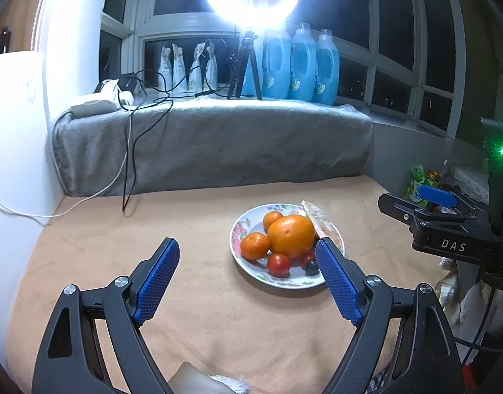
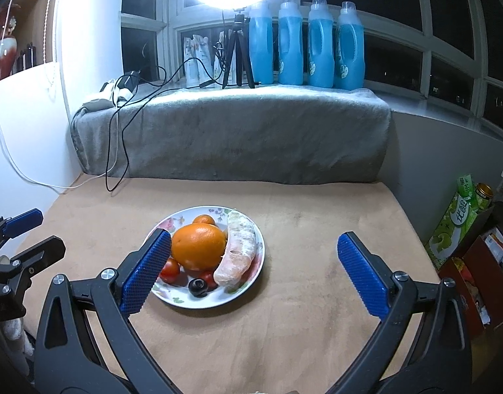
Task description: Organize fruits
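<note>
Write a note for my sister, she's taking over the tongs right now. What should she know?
Left tongs: open, nothing between them, above the tan table just short of the plate.
Right tongs: open and empty too.
All the fruit sits on the flowered plate: a big orange, two small oranges, two red tomatoes, a dark round fruit and a pale wrapped piece along the right rim.
Done: no fruit shows on the table off the plate.
Left: possibly nothing; check for stray fruit out of view.
</note>
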